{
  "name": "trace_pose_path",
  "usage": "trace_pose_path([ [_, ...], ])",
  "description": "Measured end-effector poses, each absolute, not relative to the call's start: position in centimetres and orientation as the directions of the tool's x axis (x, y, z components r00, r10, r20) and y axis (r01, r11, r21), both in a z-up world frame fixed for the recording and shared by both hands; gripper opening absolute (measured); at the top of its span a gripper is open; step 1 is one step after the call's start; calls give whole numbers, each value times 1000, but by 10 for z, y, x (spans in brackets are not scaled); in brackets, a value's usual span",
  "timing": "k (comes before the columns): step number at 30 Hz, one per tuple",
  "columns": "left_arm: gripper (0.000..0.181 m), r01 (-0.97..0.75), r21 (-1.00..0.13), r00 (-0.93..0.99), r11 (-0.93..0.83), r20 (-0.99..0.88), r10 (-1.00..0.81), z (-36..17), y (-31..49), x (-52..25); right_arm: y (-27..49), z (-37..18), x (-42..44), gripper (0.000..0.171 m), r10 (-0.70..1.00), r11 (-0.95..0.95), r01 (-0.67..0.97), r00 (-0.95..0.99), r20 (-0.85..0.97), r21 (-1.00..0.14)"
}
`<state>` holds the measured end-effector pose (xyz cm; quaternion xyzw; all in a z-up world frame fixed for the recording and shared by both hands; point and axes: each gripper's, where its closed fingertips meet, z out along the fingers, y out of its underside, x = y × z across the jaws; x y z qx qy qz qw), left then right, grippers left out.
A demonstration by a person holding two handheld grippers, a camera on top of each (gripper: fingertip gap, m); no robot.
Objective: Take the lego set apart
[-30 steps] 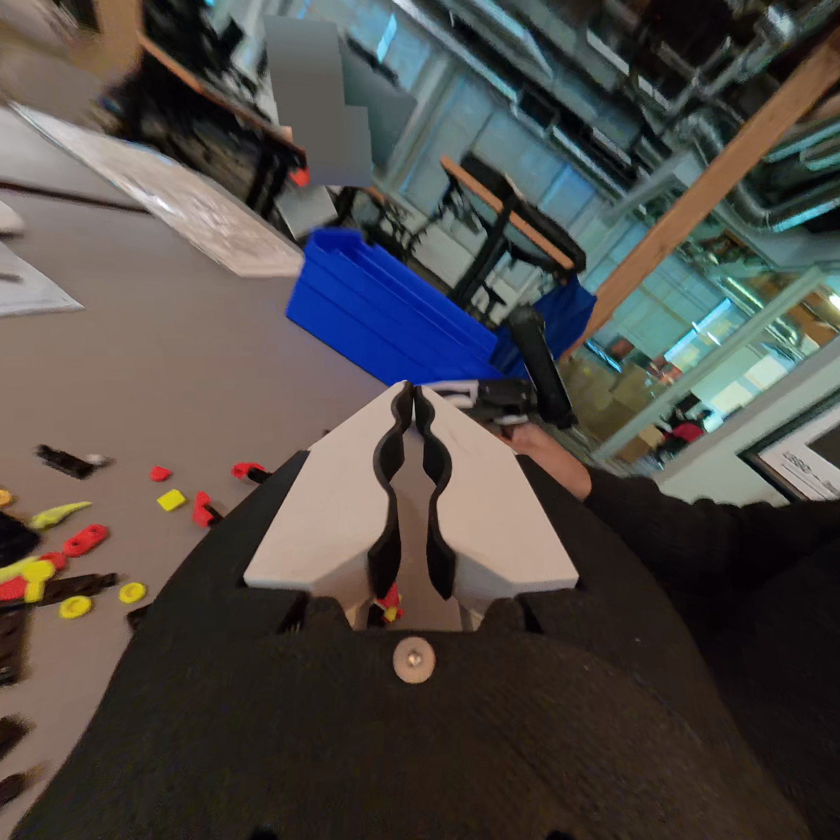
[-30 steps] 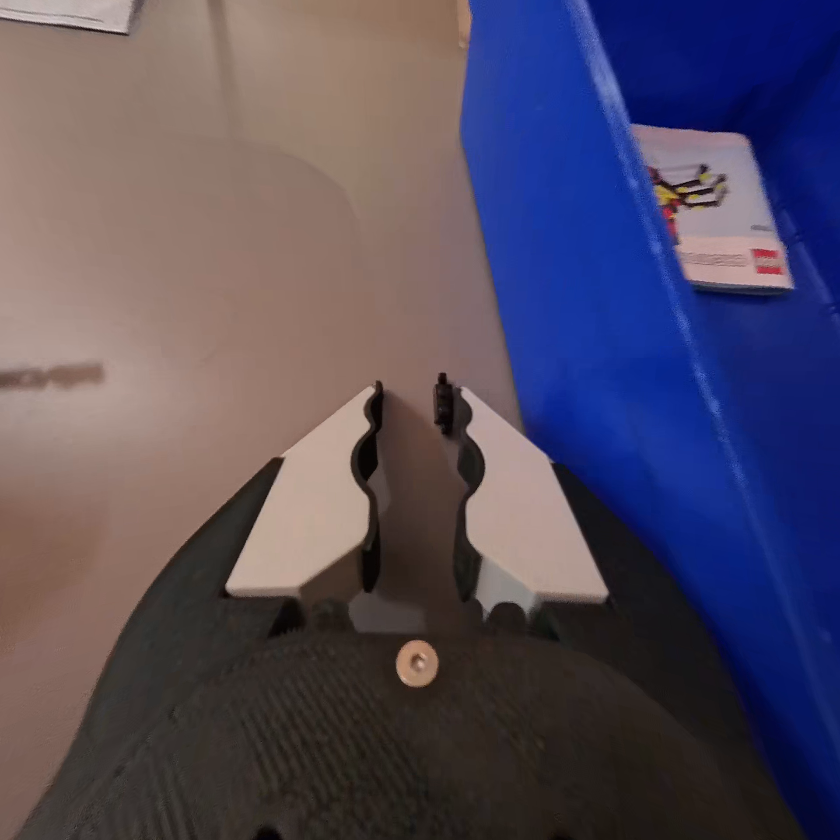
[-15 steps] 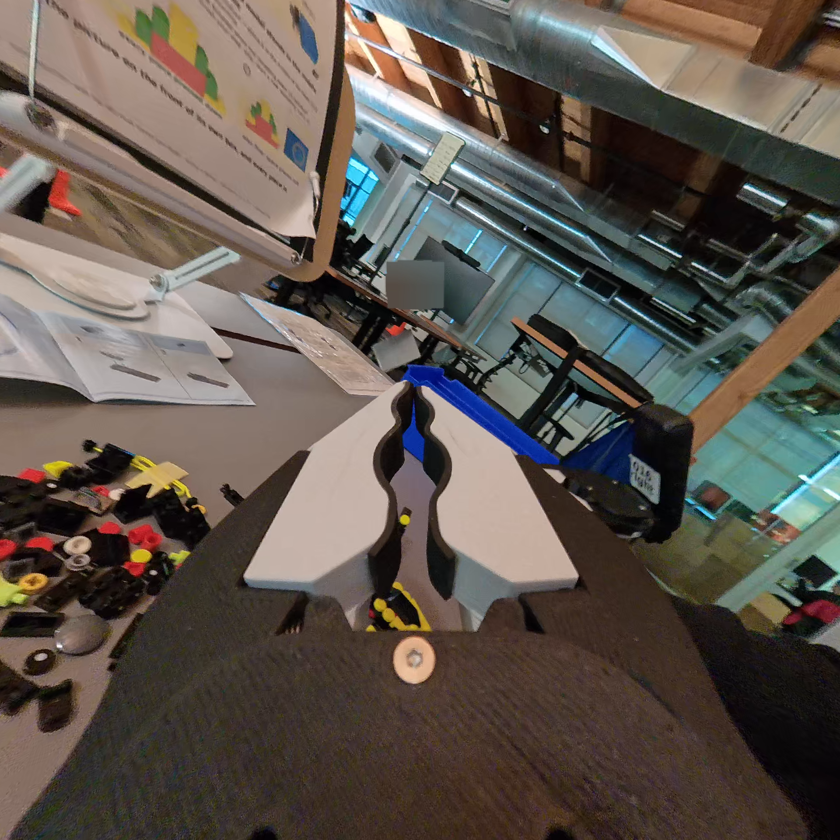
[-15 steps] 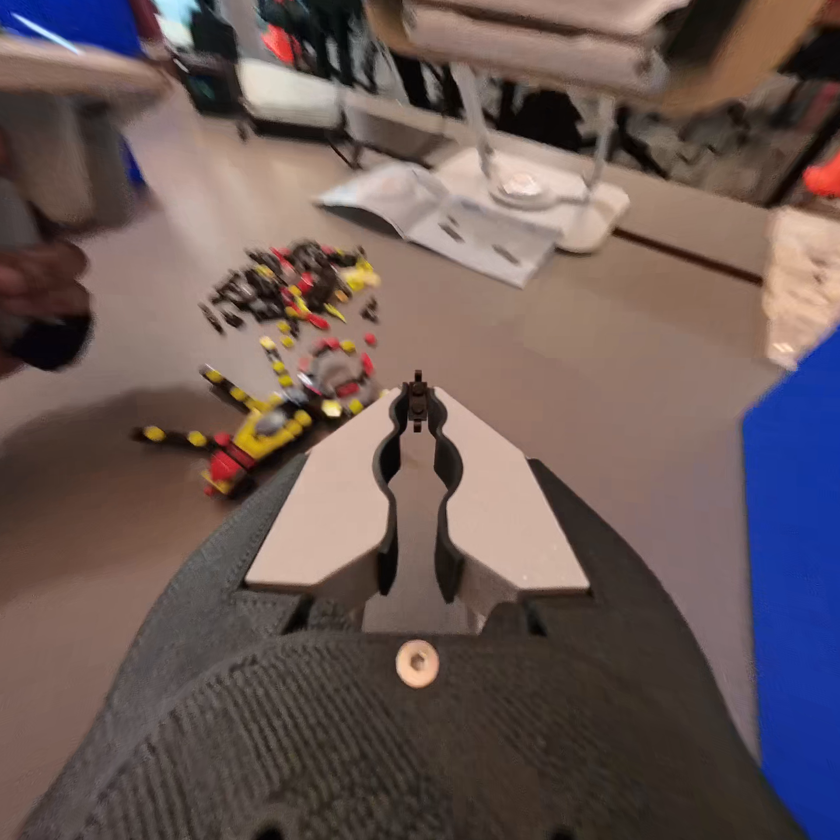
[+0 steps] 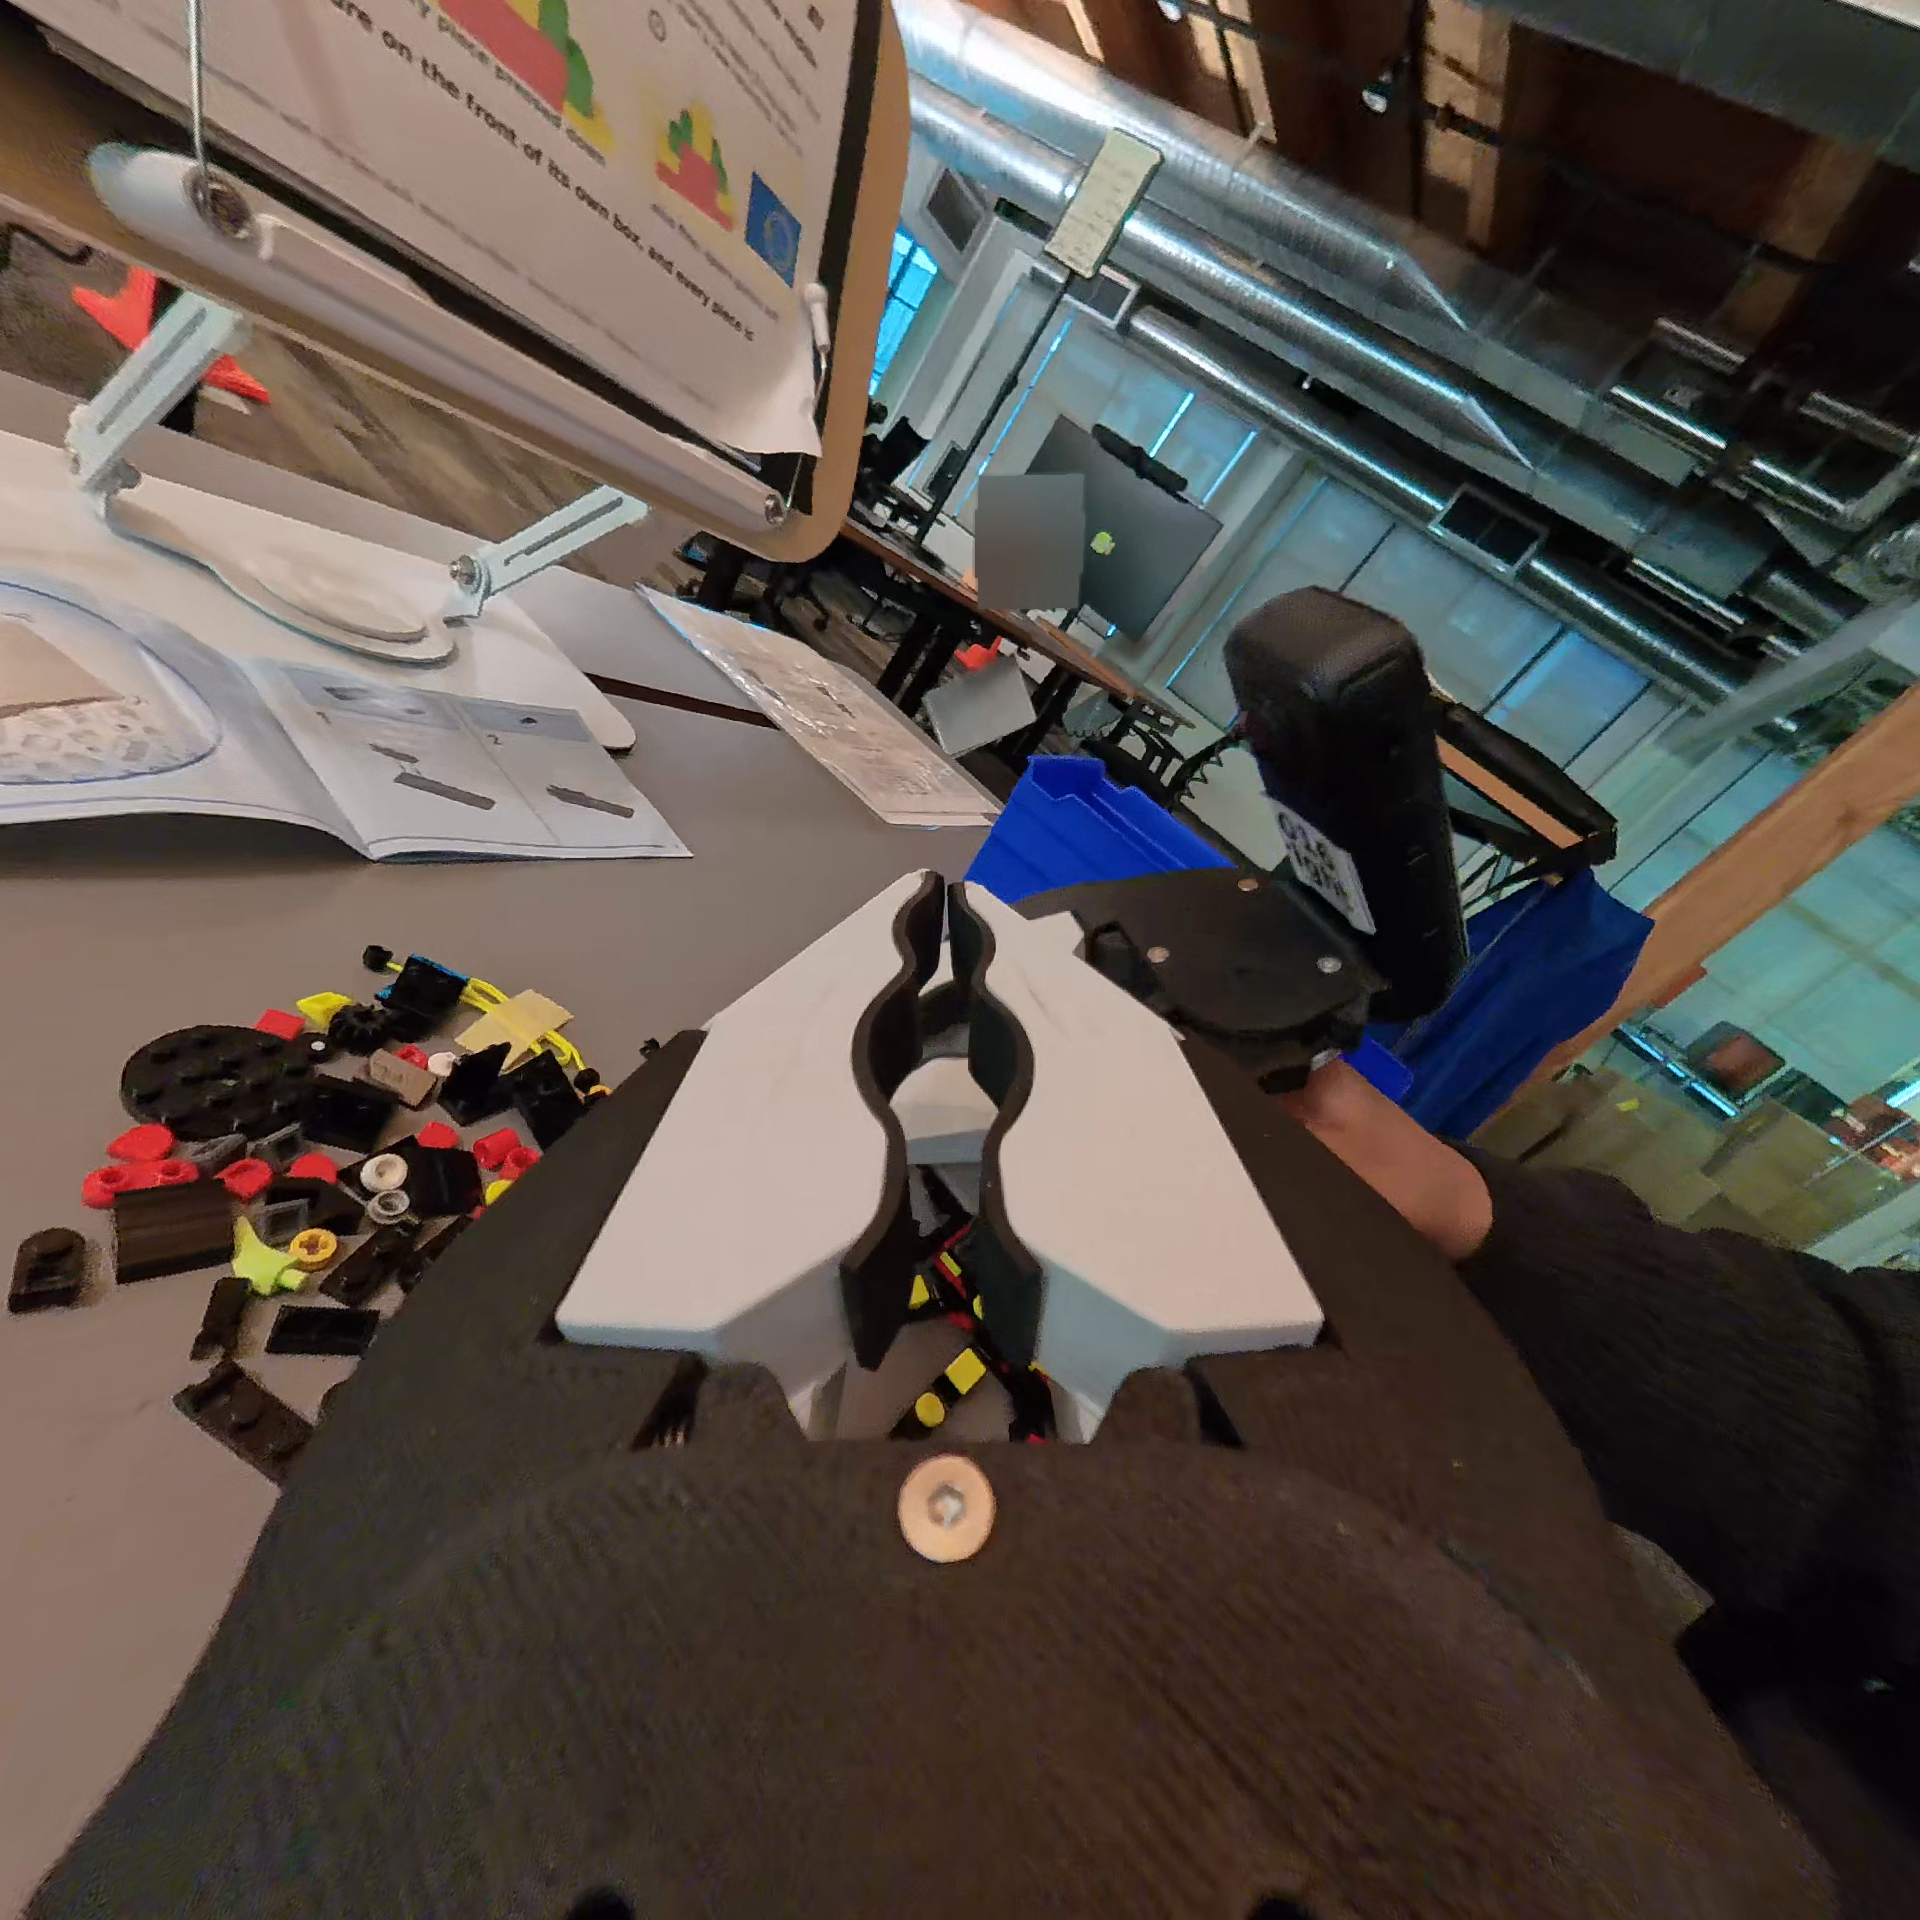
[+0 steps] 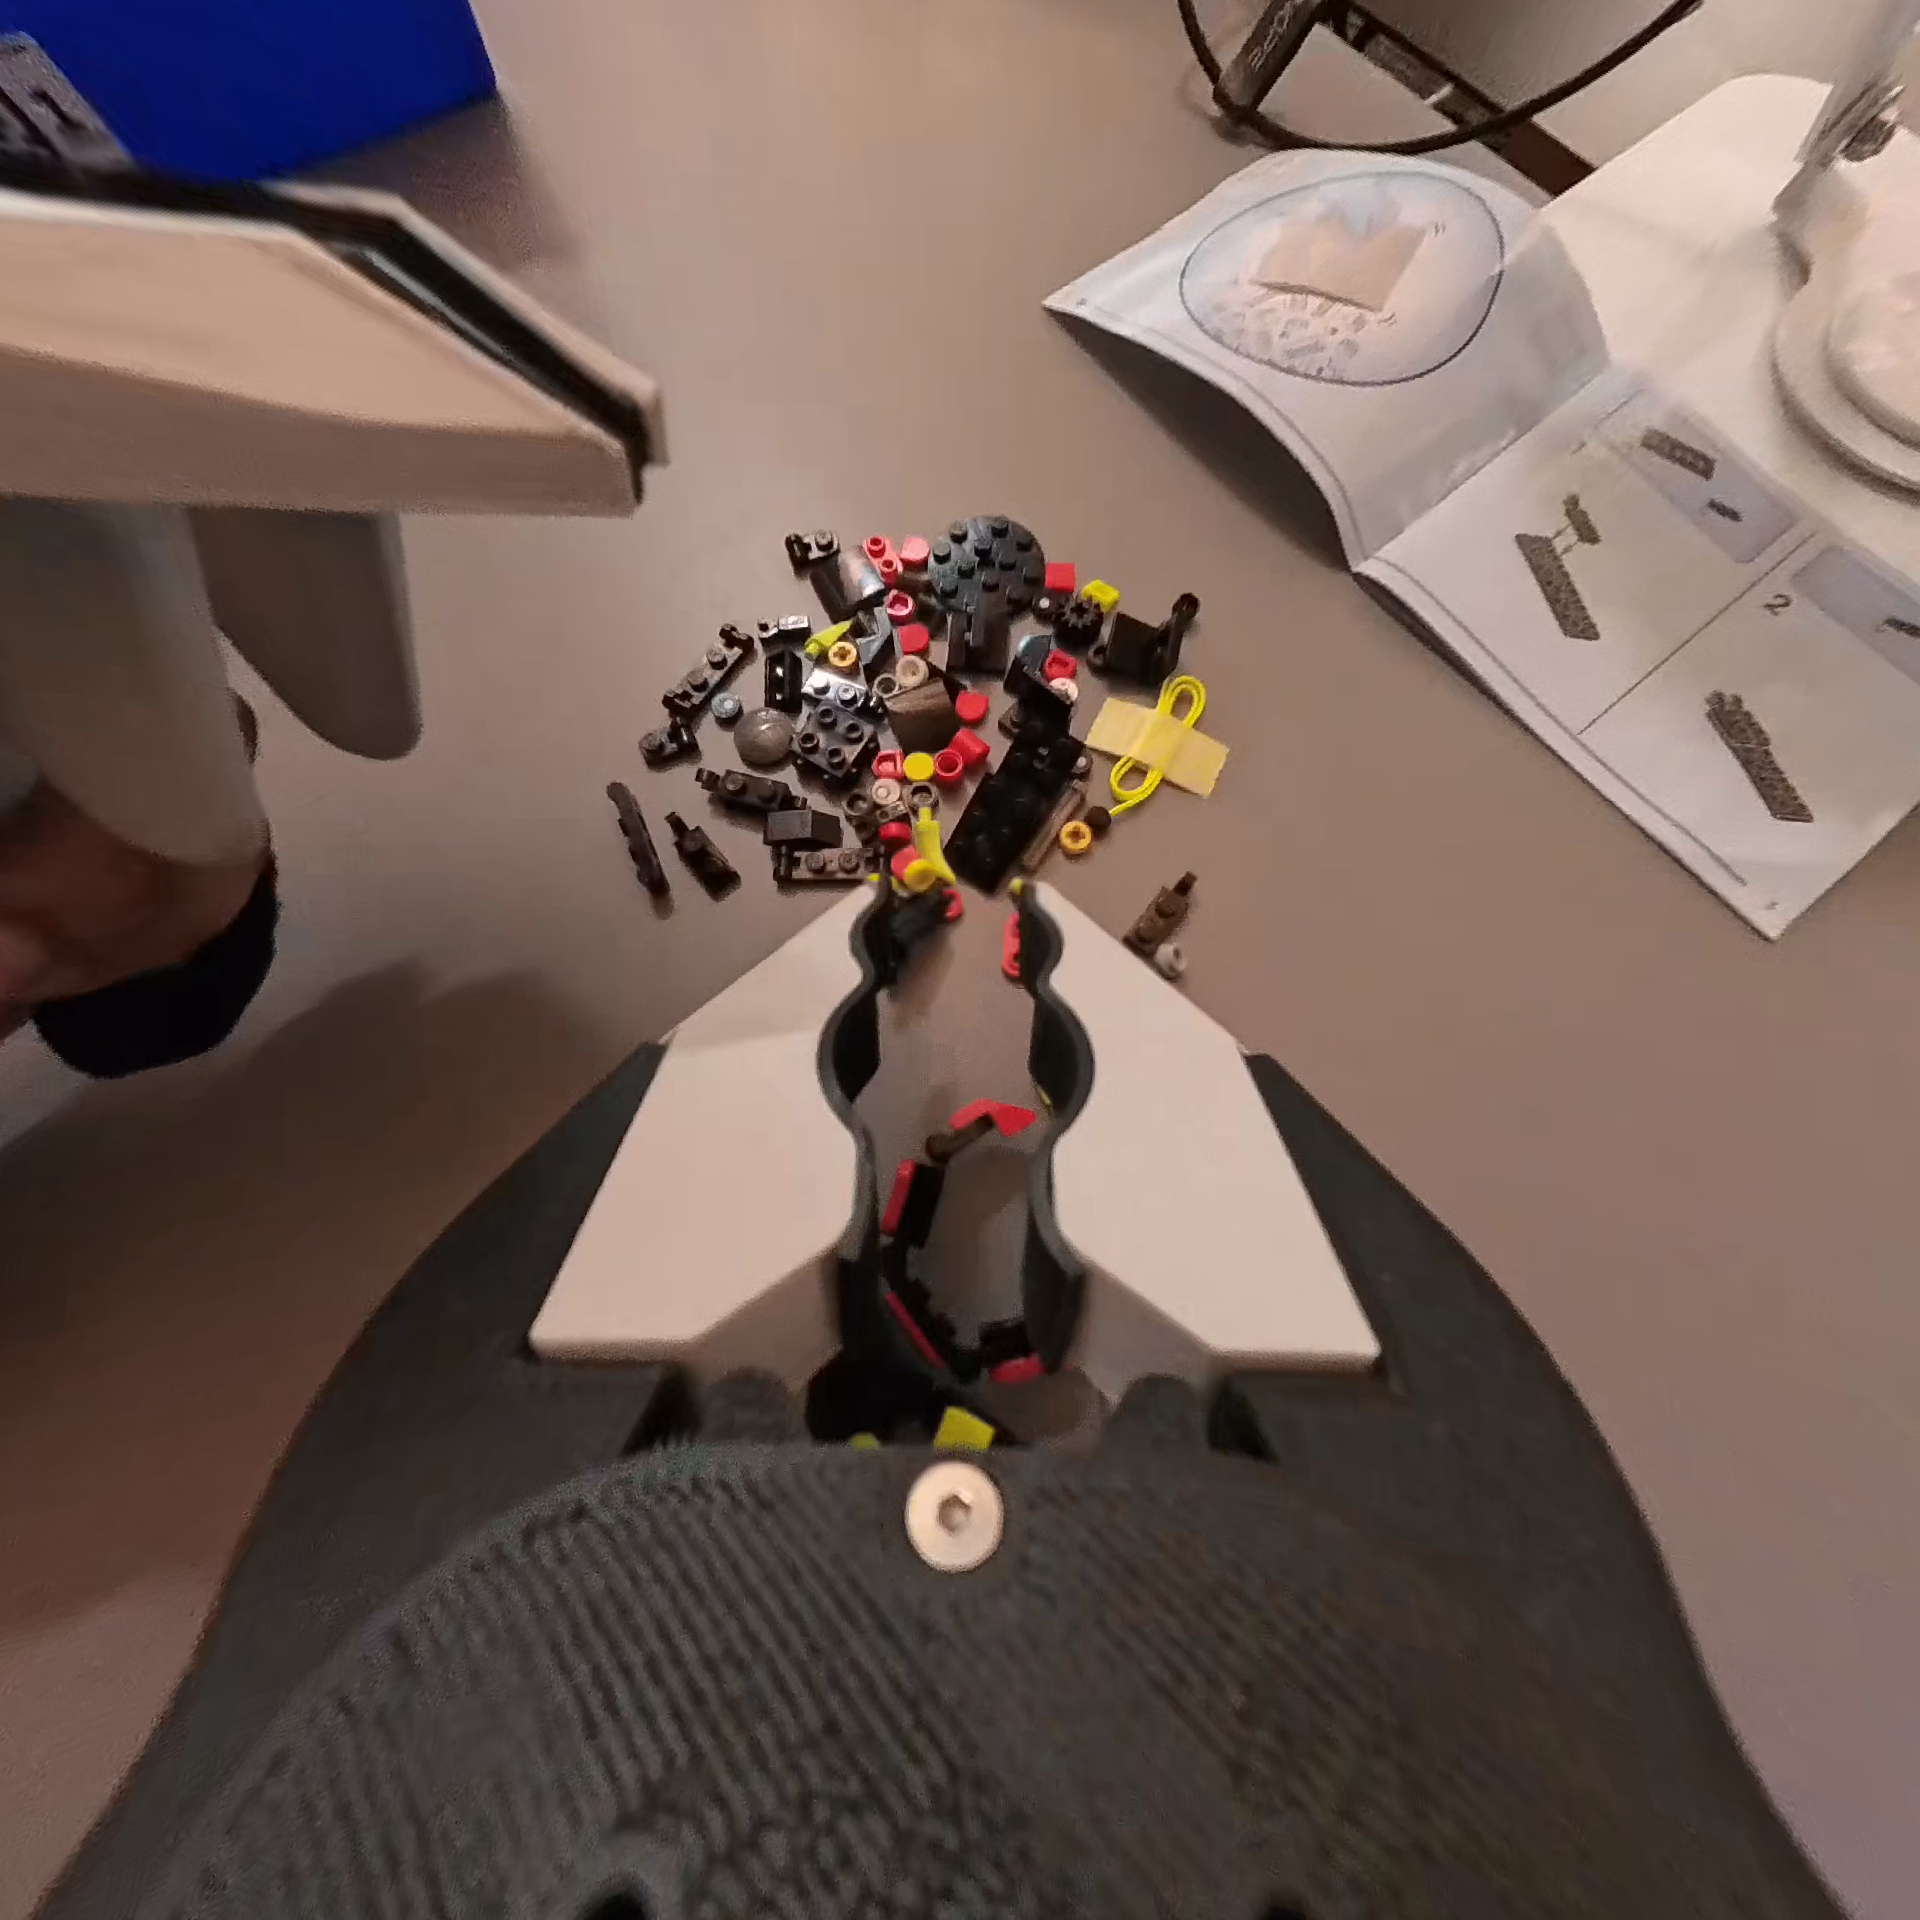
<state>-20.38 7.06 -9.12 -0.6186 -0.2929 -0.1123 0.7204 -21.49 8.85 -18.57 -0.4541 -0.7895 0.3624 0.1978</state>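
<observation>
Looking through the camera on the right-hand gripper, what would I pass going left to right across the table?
The other gripper poking in at the left → the heap of loose lego pieces → yellow string on a strip of tape → open instruction booklet → white stand base at the right edge.

Grey fingers (image 6: pixel 727 1195) — black wavy pads

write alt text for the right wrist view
The right gripper, fingers apart, hangs over a grey table just short of a pile of loose lego pieces in black, red and yellow, with more pieces visible below its fingers. An open booklet lies to the right.
</observation>
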Motion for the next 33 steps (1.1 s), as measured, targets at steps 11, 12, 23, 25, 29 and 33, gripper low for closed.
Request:
trace_pose_path([
  [11,6,628,-778,738,-27,583,340,-146,79,-215,122,-167,-104,48,860,188,427,-507,-62,-884],
  [12,10,633,-769,741,-89,568,358,-156,82,-213,119,-172,-99,49,863,221,422,-505,-26,-879],
  [23,38,429,-775,871,-463,219,440,-205,102,-198,109,-211,-111,63,844,413,467,-519,135,-782],
  [25,40,436,-763,865,-477,210,455,-209,98,-200,119,-212,-103,51,846,419,488,-517,134,-766],
  [29,40,465,-777,844,-425,244,477,-202,92,-207,141,-214,-79,34,856,370,570,-517,30,-734],
  [33,38,488,-781,814,-389,247,526,-199,77,-221,159,-217,-55,26,876,282,648,-474,-85,-708],
])
